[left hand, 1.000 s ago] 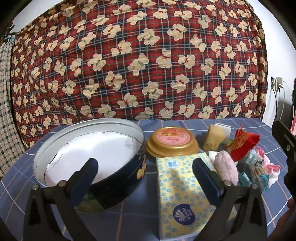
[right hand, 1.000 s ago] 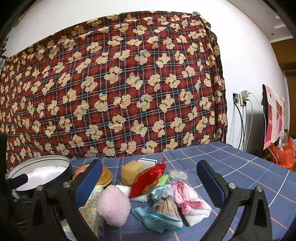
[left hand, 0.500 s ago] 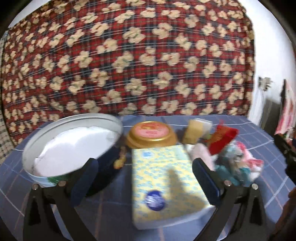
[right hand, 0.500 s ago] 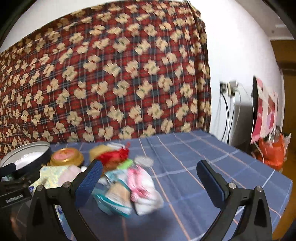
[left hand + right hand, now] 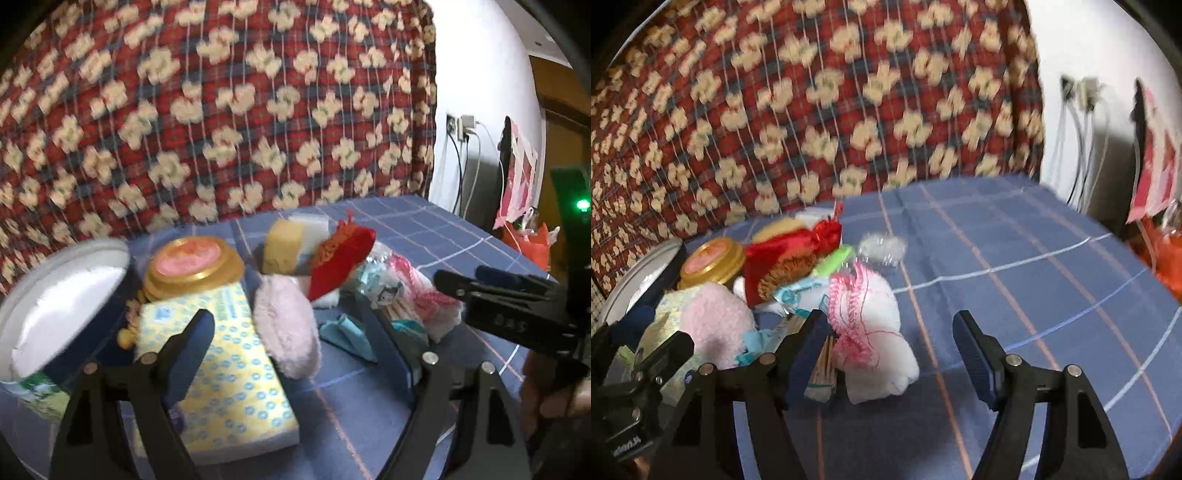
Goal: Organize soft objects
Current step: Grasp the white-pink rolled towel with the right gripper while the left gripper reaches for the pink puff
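A pile of soft things lies on the blue checked tablecloth (image 5: 424,229). In the left wrist view a pink fluffy puff (image 5: 286,325) leans on a yellow tissue pack (image 5: 225,373), with a red pouch (image 5: 343,251) and a yellow sponge (image 5: 282,240) behind. My left gripper (image 5: 291,347) is closing; the puff stands between its fingers, untouched by the pads. In the right wrist view a white cloth with pink knitted trim (image 5: 875,325) lies between the fingers of my right gripper (image 5: 892,347), which is also closing. Its pads do not press on the cloth.
A round open tin (image 5: 62,295) with a white lining stands at the left, a gold lid (image 5: 192,264) beside it. Teal packets (image 5: 347,336) and a pack of cotton swabs (image 5: 823,358) sit in the pile. A patterned red blanket (image 5: 812,110) hangs behind; bare cloth stretches to the right.
Both pairs of jaws have narrowed. The left view has swung right, from the tin to the pile. The right gripper has come down and closer, with the white cloth now between its fingers.
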`<action>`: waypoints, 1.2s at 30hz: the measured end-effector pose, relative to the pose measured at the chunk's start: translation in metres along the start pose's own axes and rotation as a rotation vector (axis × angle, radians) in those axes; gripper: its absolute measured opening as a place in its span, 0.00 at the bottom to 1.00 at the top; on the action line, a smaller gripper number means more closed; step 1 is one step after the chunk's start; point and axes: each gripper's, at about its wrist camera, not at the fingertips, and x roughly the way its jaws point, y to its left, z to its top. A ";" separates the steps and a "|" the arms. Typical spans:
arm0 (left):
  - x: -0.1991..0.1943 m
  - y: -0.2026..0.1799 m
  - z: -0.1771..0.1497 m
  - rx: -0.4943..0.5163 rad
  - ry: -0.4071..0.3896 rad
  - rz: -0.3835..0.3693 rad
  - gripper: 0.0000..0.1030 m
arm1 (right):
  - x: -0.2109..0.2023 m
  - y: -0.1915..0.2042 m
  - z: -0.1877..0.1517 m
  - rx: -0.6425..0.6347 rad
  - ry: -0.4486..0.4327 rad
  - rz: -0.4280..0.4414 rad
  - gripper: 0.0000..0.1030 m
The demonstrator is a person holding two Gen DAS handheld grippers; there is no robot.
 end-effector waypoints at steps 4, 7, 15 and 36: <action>0.015 0.003 0.002 -0.051 0.062 -0.048 0.69 | 0.026 -0.002 0.002 0.028 0.122 0.009 0.69; 0.017 -0.002 0.007 -0.022 0.041 -0.046 0.68 | 0.039 -0.006 -0.001 0.055 0.182 0.070 0.44; 0.043 -0.022 0.023 0.016 0.101 -0.080 0.51 | 0.024 -0.018 -0.004 0.131 0.104 0.165 0.36; 0.057 -0.006 0.017 -0.110 0.163 -0.195 0.10 | -0.022 -0.027 -0.002 0.182 -0.157 0.118 0.37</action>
